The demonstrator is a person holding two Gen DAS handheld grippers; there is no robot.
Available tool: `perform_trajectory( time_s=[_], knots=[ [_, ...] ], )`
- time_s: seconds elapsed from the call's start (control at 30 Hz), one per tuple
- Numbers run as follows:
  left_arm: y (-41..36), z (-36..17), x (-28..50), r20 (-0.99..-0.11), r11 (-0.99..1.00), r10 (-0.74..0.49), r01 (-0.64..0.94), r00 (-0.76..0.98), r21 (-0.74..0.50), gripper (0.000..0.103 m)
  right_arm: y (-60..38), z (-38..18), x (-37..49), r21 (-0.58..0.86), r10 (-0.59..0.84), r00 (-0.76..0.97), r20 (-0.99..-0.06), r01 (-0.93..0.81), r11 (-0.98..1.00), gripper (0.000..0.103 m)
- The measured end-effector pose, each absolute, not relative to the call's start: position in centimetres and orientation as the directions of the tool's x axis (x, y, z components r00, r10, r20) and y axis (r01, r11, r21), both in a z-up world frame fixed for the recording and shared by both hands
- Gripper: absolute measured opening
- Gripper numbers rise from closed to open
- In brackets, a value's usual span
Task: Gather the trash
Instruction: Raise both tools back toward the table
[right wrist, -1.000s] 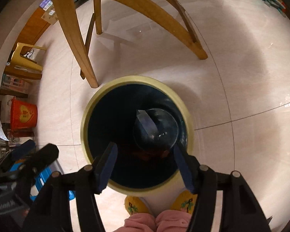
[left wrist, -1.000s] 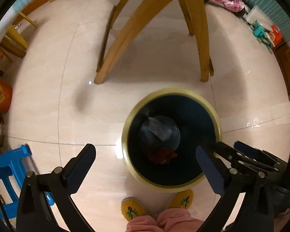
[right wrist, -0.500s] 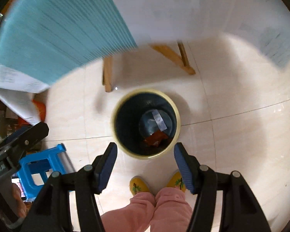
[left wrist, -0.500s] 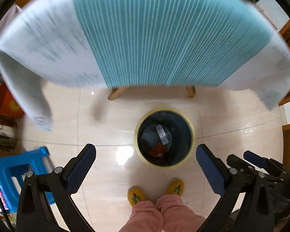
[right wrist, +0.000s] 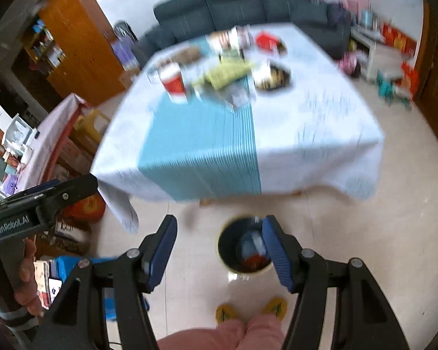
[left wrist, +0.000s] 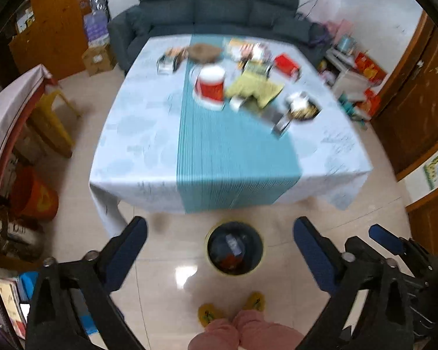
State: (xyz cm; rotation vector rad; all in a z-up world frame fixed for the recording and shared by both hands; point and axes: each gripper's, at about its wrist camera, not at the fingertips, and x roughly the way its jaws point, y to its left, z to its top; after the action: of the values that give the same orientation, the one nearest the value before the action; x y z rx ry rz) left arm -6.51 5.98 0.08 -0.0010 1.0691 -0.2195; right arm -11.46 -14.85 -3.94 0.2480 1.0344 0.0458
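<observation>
You have lifted both hand-held grippers from the bin mouth to above the tabletop.

A second ago the trash bin [left wrist: 234, 250] filled both views; now it sits small on the glossy tiled floor by your slippers, some trash already in it, and the tabletop [left wrist: 149, 134] with its pale cloth and ribbed teal runner has come into sight. The left hand-held gripper [left wrist: 220, 252] is spread wide and empty, its jaws having just closed a little; the right hand-held gripper [right wrist: 219, 255] is also apart, holding nothing. That reads as one drop done and the next pickup ahead: crinkly wrappers, a yellow-green bag [left wrist: 254, 89] and a red-and-white cylindrical cup [left wrist: 210, 87] wait at the far end, blurred.
</observation>
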Motion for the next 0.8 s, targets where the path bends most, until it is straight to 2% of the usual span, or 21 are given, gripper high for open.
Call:
perform_trajectory(
  time_s=[0.3, 0.4, 0.43, 0.63, 0.8],
  knots=[
    [4.9, 5.5, -5.2, -0.837, 0.970, -0.198, 0.228, 0.511, -0.091, 0.093, -15.9, 3.4, -10.4, 0.188, 0.080, 0.611, -0.788, 0.115, 0.976, 0.061],
    [4.2, 5.7, -4.3, -0.842, 0.965, -0.211, 0.242, 0.497, -0.099, 0.074, -16.5, 4.6, -9.4, 0.174, 0.055, 0.631, -0.774, 0.128, 0.977, 0.061],
    [3.9, 5.6, -3.9, -0.846, 0.964, -0.217, 0.245, 0.487, -0.107, 0.073, -16.7, 4.8, -9.0, 0.169, 0.051, 0.633, -0.773, 0.128, 0.977, 0.061],
    [1.8, 3.8, -0.5, -0.864, 0.973, -0.187, 0.206, 0.467, -0.099, 0.073, -18.7, 4.4, -4.6, 0.161, 0.067, 0.600, -0.797, 0.104, 0.981, 0.061],
    [-0.1, 1.4, 3.8, -0.884, 0.978, -0.203, 0.128, 0.421, -0.164, 0.073, -21.4, 1.8, 0.6, 0.183, 0.123, 0.540, -0.833, 0.058, 0.981, 0.061]
  ],
)
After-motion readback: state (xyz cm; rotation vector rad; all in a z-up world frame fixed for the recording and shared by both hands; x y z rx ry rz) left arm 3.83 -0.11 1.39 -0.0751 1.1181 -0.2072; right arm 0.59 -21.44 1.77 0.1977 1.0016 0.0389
